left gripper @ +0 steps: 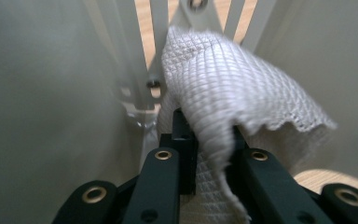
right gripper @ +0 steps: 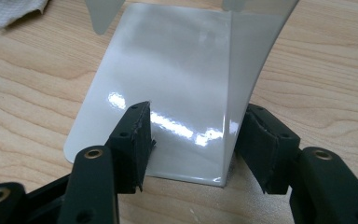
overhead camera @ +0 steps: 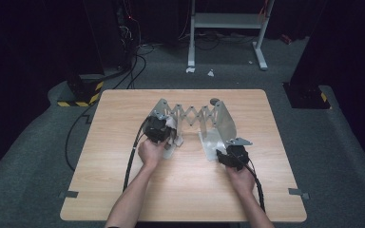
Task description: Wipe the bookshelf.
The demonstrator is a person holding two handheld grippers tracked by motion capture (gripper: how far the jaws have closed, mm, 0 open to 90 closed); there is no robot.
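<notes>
Left hand-held gripper (left gripper: 200,140) closed on soft, light white cloth (left gripper: 223,84), pressed against metal rack (overhead camera: 190,118) on tabletop (overhead camera: 123,180). Right hand-held gripper (right gripper: 193,135) wide astride glossy, stiff, probably slippery end plate (right gripper: 168,70); best held at edge.

My wooden table (overhead camera: 180,190) stands on grey carpet (overhead camera: 332,156); far off, a white metal frame (overhead camera: 228,28); left, black cables (overhead camera: 133,66); the room is dark.
</notes>
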